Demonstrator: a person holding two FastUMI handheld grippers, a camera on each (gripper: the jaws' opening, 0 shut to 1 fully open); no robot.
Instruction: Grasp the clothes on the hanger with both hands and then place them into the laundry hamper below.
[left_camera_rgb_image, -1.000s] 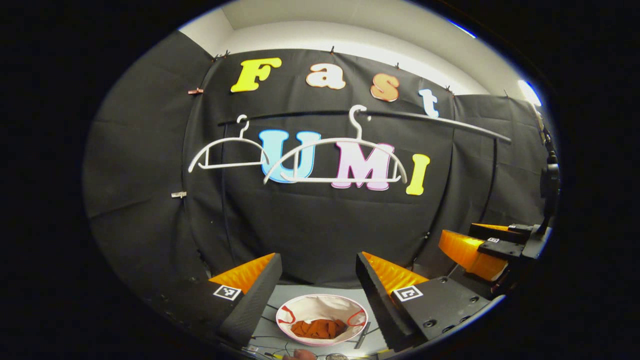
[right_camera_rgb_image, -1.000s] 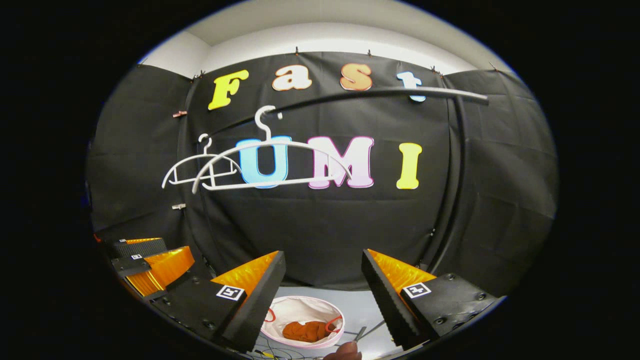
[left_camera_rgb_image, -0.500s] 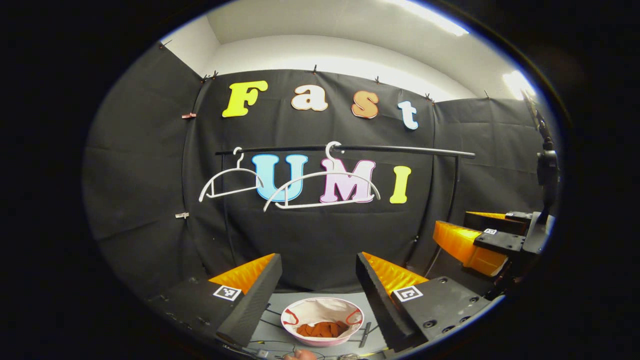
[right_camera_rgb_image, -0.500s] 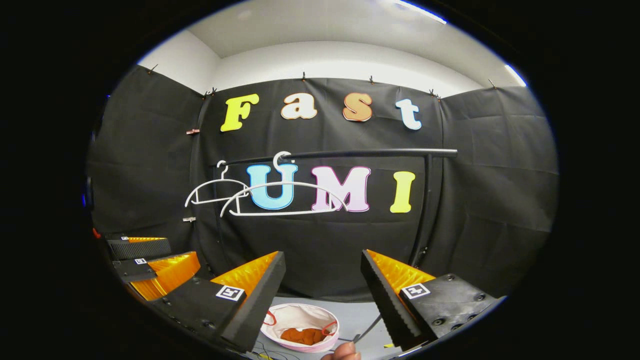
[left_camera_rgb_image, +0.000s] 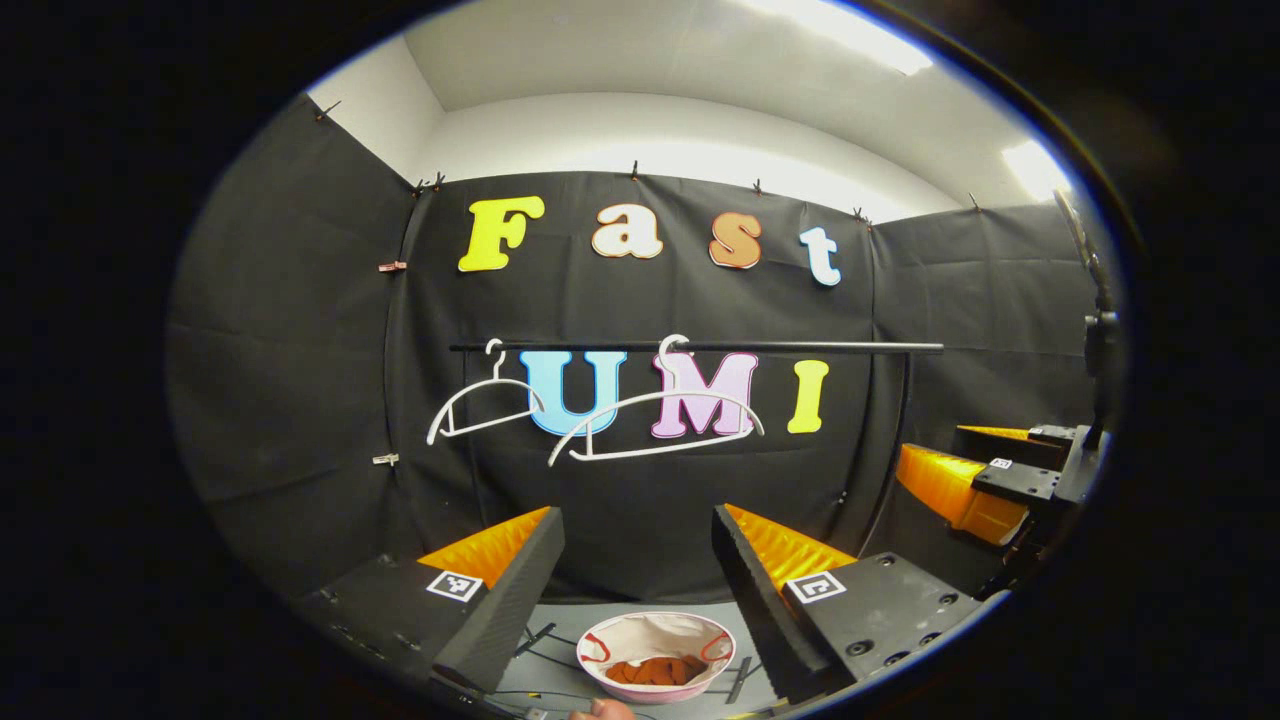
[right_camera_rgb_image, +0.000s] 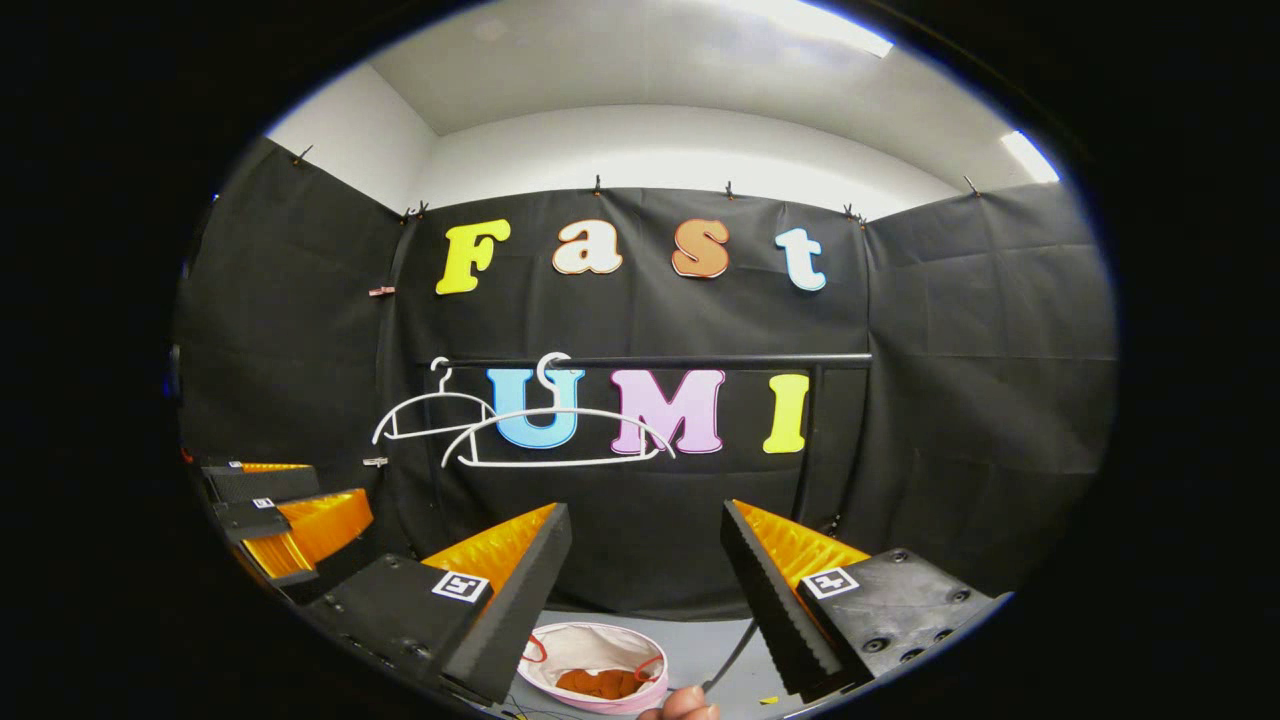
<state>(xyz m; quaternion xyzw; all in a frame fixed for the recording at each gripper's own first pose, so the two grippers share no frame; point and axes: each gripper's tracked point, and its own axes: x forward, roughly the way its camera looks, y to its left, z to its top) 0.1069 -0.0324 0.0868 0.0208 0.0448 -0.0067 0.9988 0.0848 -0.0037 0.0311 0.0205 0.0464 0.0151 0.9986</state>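
Ahead of you: a black rail (left_camera_rgb_image: 800, 347) runs level across the black cloth wall (left_camera_rgb_image: 300, 400). Small clips (left_camera_rgb_image: 391, 266) pin the cloth. Thin cables (left_camera_rgb_image: 545, 655) lie on the grey floor (right_camera_rgb_image: 700, 645). Ceiling light strip (right_camera_rgb_image: 1030, 155) glows overhead.

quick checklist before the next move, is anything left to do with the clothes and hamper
1. Orange clothes inside the round white laundry hamper: ok.
2. Two white plastic hangers on the black rail are bare: ok.
3. Left gripper open, nothing between its fingers: ok.
4. Right gripper open, nothing between its fingers: ok.
5. Clothes fully below the hamper rim: cannot tell, seen too small.
6. Grey floor around the hamper free of dropped clothes: ok where visible; thin cables lie there.
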